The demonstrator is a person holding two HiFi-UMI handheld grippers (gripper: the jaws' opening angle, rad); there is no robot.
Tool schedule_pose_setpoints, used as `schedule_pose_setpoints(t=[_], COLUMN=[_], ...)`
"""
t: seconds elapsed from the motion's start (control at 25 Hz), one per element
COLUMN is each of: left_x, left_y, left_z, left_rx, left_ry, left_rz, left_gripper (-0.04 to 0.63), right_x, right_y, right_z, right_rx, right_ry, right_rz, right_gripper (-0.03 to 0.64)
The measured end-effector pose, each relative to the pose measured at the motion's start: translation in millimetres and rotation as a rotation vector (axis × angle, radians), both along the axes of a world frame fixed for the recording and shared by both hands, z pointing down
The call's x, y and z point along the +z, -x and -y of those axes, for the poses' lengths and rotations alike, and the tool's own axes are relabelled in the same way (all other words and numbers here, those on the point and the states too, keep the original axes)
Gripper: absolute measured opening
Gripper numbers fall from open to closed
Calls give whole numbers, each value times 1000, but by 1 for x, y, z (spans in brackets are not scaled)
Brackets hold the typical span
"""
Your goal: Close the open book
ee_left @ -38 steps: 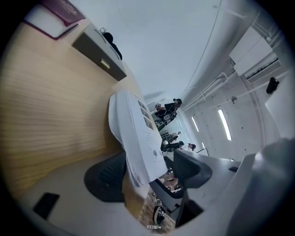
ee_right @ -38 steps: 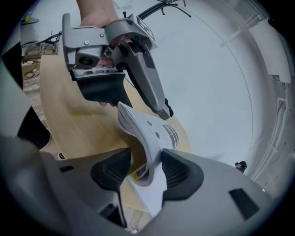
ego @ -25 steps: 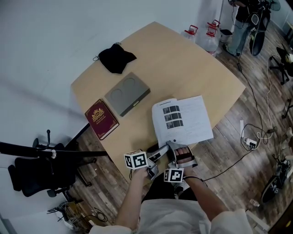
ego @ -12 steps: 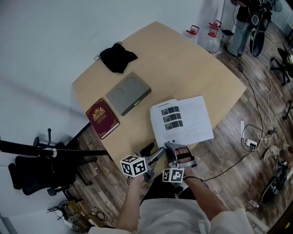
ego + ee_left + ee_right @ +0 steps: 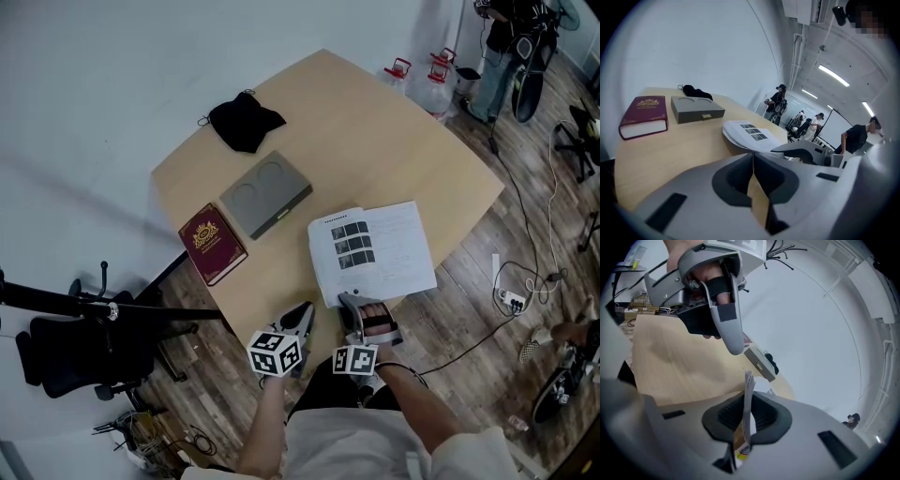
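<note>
Two grippers are at the near table edge, and only one is working.

Head view: the book lies open and flat, directly ahead of the right gripper, whose tips are on its near edge. The left gripper sits just beside the right one, short of the book and touching nothing. Beyond the left gripper are a red book and a grey box, with a black cloth farthest out. All are well apart from the job.

Left gripper view: the jaws have just snapped together with nothing between them. The book is ahead and to its right, and the top leaves bow up off the table.

Right gripper view: the jaws have just been closing and now pinch a thin stack of pages standing edge-on between the pads.

Step, as I read it: the grip on the leaf is taken and the fold-over hasn't started. The next move calls for lifting the pinched pages and swinging them across the spine onto the other half, in an arc so the paper doesn't crease or tear. The left gripper is free to pin the far half.

Book look: thin white pages and a soft, floppy block. The left page has three dark photos and the right page has text. It's still fully open.
</note>
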State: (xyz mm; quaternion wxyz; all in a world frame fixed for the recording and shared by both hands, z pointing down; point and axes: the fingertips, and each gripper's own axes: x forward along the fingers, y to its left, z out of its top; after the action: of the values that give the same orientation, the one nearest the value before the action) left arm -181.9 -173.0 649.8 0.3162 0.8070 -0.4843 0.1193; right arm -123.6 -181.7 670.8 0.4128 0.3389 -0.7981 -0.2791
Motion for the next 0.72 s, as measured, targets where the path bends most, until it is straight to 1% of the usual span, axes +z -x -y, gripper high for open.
schedule_pose_setpoints(t=[0.2, 0.32, 0.64, 0.72], left_x=[-1, -2, -5, -6], left_y=[-3, -6, -15, -18], left_z=[0, -1, 0, -1], left_rx=[12, 31, 46, 50], left_ry=[-8, -7, -2, 4], left_rz=[35, 28, 34, 25], left_gripper=[21, 21, 21, 21], right_x=[-5, -8, -21, -23], right_y=[-2, -2, -12, -15], right_z=[1, 1, 4, 4], right_rx=[4, 16, 73, 90], right_ry=[-10, 7, 34, 39], right_rz=[7, 17, 103, 131], right_gripper=[35, 35, 37, 37])
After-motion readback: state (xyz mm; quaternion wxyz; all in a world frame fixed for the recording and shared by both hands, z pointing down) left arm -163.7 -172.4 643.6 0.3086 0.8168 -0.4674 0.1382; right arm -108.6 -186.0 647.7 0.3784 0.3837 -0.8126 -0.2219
